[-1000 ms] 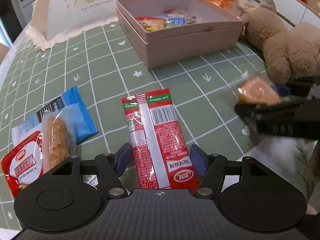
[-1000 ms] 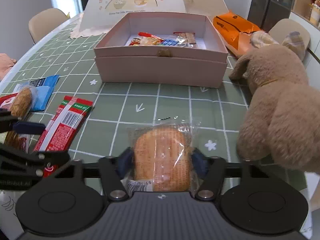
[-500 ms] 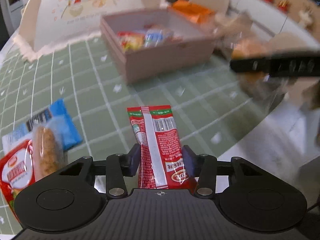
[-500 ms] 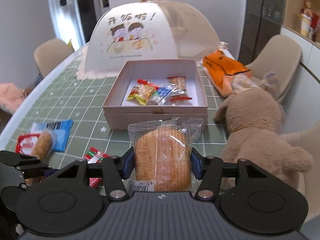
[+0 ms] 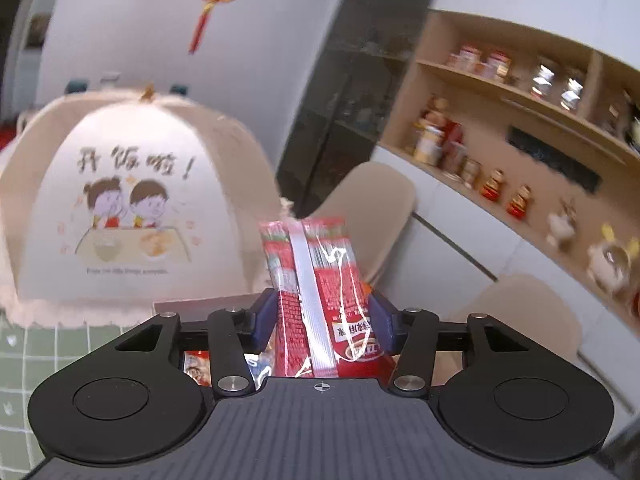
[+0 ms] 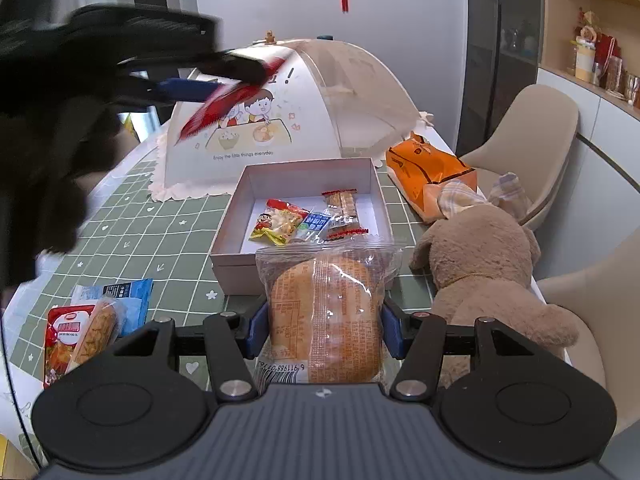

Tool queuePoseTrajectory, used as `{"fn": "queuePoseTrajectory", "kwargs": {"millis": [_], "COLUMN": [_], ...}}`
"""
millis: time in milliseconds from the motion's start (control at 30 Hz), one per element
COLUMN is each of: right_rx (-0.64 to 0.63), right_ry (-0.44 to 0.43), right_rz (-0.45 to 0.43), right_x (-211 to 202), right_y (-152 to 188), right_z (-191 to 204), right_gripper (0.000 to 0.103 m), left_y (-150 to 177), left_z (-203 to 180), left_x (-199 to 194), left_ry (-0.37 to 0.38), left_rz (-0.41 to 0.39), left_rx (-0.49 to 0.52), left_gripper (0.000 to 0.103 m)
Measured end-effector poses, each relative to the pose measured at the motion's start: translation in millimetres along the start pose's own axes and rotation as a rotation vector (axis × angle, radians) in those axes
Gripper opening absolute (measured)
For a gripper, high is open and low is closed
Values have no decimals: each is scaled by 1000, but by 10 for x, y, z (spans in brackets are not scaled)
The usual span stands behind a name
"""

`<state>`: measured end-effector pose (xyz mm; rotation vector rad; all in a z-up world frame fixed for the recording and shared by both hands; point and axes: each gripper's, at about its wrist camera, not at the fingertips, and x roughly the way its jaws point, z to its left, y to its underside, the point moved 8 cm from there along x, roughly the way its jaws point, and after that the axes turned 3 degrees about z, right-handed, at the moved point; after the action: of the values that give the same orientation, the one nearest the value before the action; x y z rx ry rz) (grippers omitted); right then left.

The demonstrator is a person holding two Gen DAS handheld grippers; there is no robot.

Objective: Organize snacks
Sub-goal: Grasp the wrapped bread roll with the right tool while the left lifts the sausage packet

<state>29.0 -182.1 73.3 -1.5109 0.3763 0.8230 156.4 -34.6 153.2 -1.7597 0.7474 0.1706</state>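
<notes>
Right wrist: right claw (image 6: 322, 328) grips one bread pack (image 6: 324, 320); left claw (image 5: 322, 320) clamps one red packet (image 5: 316, 292).

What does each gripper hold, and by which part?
Left gripper: red snack packet, by its lower sides. Right gripper: wrapped bread, across its middle.

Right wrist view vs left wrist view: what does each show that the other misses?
Only the right wrist view: the bagged bun held in the right tongs, the plush dog, the orange bag, and loose snacks on the green tablecloth.

Only the left wrist view: the red packet's printed face close up between the left tongs, whose jaws have just been opening slightly, still gripping it.

Both: the mesh food cover, the pink box, the red packet, wall shelves.
</notes>
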Motion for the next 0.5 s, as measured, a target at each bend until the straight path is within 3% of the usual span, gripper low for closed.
{"fn": "queuePoseTrajectory", "kwargs": {"millis": [133,200,367,500], "right_rx": [-7,12,44,14], "right_ry": [12,19,-8,-50], "right_rz": [-15,11,23,-102], "right_x": [-50,3,147,189], "right_y": [-25,-9,-241,-931], "right_z": [-25,-79,-147,-96], "right_gripper": [55,55,55,55], "left_y": [2,88,609,988], "left_z": [180,326,638,844], "left_x": [-176,-280,-326,-374], "left_ry": [-43,-85,-232,-257], "left_rz": [-118,-120,125,276], "left_rx": [-44,-54,-67,-165], "left_gripper": [51,51,51,49]}}
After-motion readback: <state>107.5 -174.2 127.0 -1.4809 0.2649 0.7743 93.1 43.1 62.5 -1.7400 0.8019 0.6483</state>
